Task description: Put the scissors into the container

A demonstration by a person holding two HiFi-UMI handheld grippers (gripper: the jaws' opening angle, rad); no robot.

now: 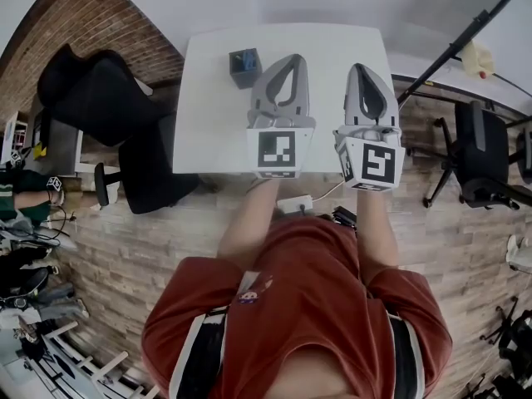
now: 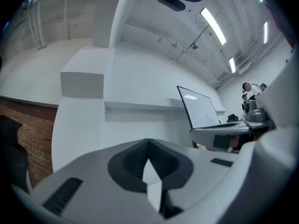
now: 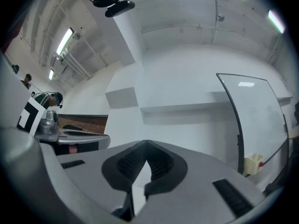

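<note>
A small dark blue container (image 1: 244, 65) stands near the far left of the white table (image 1: 208, 115). Something blue shows inside it, too small to tell what. No scissors lie on the table. My left gripper (image 1: 291, 61) is held above the table's middle, to the right of the container, jaws shut with nothing between them. My right gripper (image 1: 361, 70) hangs beside it over the table's right part, also shut and empty. In both gripper views the left gripper's (image 2: 148, 142) and right gripper's (image 3: 147, 143) tips meet in front of white walls and ceiling. The table is hidden there.
Black office chairs (image 1: 100, 98) stand left of the table and another chair (image 1: 478, 152) to the right. A dark stand pole (image 1: 457, 44) slants at the upper right. A white power strip (image 1: 295, 204) lies on the wooden floor by the table's front edge. A whiteboard (image 2: 198, 108) leans ahead.
</note>
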